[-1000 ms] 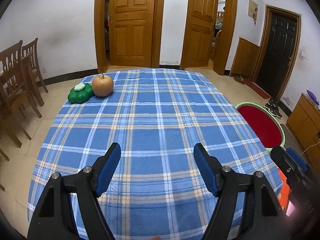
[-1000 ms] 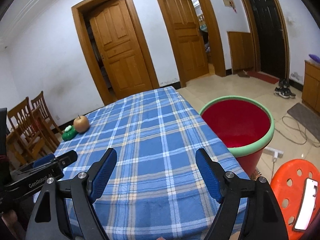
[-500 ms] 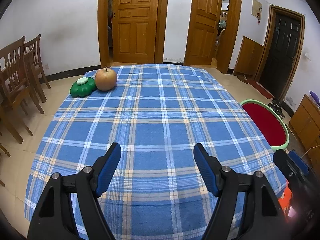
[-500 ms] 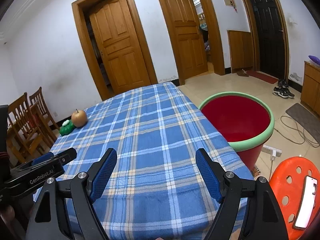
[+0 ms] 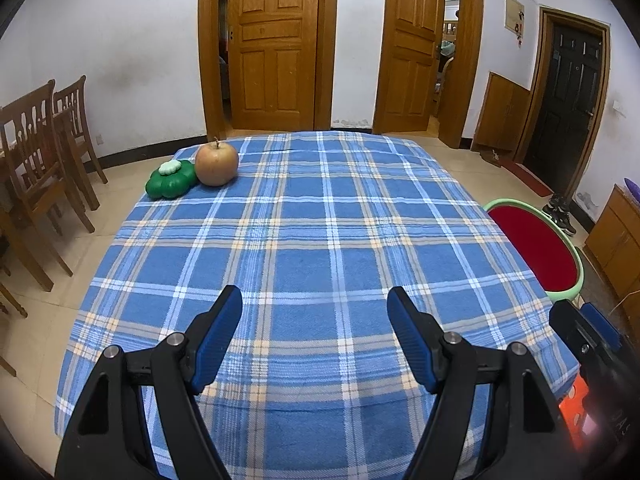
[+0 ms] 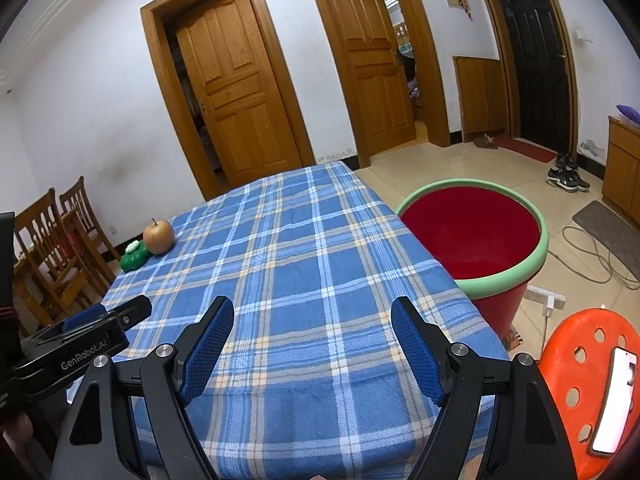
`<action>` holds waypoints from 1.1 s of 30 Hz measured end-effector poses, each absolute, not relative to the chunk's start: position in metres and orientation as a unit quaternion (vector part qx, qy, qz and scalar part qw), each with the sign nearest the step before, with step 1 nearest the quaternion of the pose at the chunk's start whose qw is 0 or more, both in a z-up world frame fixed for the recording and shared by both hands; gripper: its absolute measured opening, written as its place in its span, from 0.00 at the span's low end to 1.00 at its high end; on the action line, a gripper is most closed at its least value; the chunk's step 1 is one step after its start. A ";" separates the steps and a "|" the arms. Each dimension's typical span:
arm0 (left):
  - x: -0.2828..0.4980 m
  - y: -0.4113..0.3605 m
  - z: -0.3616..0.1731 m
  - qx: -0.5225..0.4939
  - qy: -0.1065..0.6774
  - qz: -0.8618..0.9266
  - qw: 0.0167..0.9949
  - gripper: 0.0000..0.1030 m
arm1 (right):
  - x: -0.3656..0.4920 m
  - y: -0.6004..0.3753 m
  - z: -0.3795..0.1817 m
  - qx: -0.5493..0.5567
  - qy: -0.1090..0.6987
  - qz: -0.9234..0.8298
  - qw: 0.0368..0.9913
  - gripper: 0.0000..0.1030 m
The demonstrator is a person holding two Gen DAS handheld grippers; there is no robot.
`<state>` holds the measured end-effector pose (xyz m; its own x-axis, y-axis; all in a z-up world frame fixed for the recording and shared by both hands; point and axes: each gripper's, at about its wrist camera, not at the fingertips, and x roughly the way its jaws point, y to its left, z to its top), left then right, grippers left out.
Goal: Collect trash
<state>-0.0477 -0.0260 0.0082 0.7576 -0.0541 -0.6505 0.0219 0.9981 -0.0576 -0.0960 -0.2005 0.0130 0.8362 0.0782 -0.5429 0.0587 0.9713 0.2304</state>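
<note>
On the far left of the room, brown wooden chairs [image 5: 44, 152] stand by the white wall. Next to them is the worktop [image 5: 320, 240], covered with a blue checked cloth. At its far left corner sits a green flower-shaped thing [image 5: 170, 184], and an apple [image 5: 216, 163] is touching it on the right. The rest of the cloth is bare. Behind the worktop are two brown wooden doors [image 5: 276, 48], and a black door [image 5: 568, 104] is far off on the right. On the floor just beside the right edge of the worktop stands a big red bin [image 6: 476, 236] with a green rim. Near it, closer to us, is an orange stool [image 6: 580, 364] with a phone [image 6: 614, 398] lying on it.

Both claws hang over the near edge of the worktop, tipped down a little. The left claw [image 5: 314, 340] has its blue pads spread wide, holding nothing. The right claw [image 6: 312, 344] is spread wide too, with only cloth below it.
</note>
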 end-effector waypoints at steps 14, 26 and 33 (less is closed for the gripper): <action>-0.047 -0.026 0.015 -0.017 0.342 -0.019 0.939 0.72 | -0.098 -0.205 0.021 0.125 0.281 0.000 0.952 0.79; -0.048 -0.028 0.017 -0.016 0.338 -0.017 0.941 0.72 | -0.100 -0.210 0.024 0.131 0.277 -0.002 0.952 0.79; -0.048 -0.028 0.018 -0.016 0.339 -0.017 0.941 0.72 | -0.100 -0.210 0.024 0.131 0.277 -0.001 0.952 0.79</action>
<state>-0.0476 -0.0284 0.0177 0.7701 -0.0437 -0.6365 0.0220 0.9989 -0.0420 -0.1002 -0.2098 0.0244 0.8466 0.0702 -0.5276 0.0753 0.9655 0.2493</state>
